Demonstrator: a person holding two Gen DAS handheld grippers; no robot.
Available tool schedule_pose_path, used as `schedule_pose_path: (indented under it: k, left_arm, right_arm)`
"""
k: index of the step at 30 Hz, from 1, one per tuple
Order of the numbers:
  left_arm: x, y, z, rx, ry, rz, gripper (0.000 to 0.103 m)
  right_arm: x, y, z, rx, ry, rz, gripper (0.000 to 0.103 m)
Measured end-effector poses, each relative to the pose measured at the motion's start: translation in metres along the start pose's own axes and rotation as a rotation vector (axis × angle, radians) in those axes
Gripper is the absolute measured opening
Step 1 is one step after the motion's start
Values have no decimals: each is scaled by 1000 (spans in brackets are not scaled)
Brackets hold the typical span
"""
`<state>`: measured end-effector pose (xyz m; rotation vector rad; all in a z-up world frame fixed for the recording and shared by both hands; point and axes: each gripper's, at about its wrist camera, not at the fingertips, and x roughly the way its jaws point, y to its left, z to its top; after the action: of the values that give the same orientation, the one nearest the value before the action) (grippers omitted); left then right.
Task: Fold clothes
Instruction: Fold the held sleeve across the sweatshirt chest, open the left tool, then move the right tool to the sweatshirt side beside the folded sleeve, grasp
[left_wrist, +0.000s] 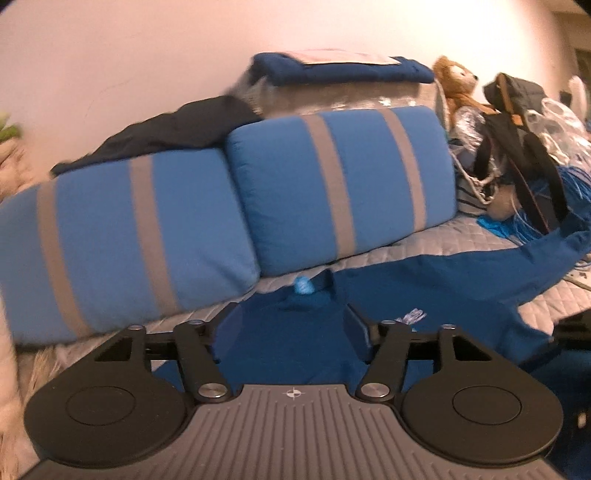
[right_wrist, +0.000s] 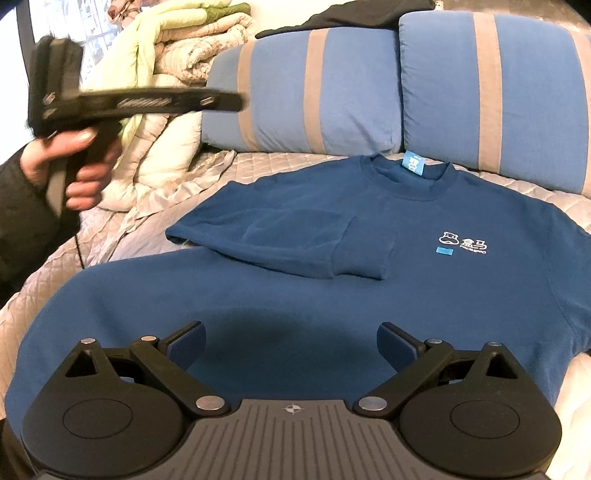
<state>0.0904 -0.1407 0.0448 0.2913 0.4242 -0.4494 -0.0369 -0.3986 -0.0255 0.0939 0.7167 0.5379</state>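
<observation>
A dark blue sweatshirt lies face up on the quilted bed cover, its collar label toward the pillows. One sleeve is folded across the chest. My right gripper hovers open over the hem area with nothing between its fingers. A hand holds my left gripper in the air at the upper left, off the shirt's edge. In the left wrist view that left gripper stands open and empty, with the sweatshirt and its label ahead of it.
Two blue pillows with grey stripes line the head of the bed, a dark garment draped on them. A heap of quilts sits at the left. A plush toy, a bag and folded blue cloth are behind.
</observation>
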Motion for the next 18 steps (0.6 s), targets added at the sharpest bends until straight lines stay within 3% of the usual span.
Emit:
schedule_pose_path:
  k: [5, 10, 18]
  left_arm:
    - [-35, 44, -40, -140, 17, 44, 66]
    - [-58, 67, -71, -155, 44, 78, 67]
    - [-89, 85, -97, -226, 61, 119, 67]
  right_arm:
    - [-4, -6, 0, 34, -20, 13, 99]
    - [-3, -10, 6, 41, 13, 36, 99]
    - [6, 21, 36, -271, 68, -1, 99]
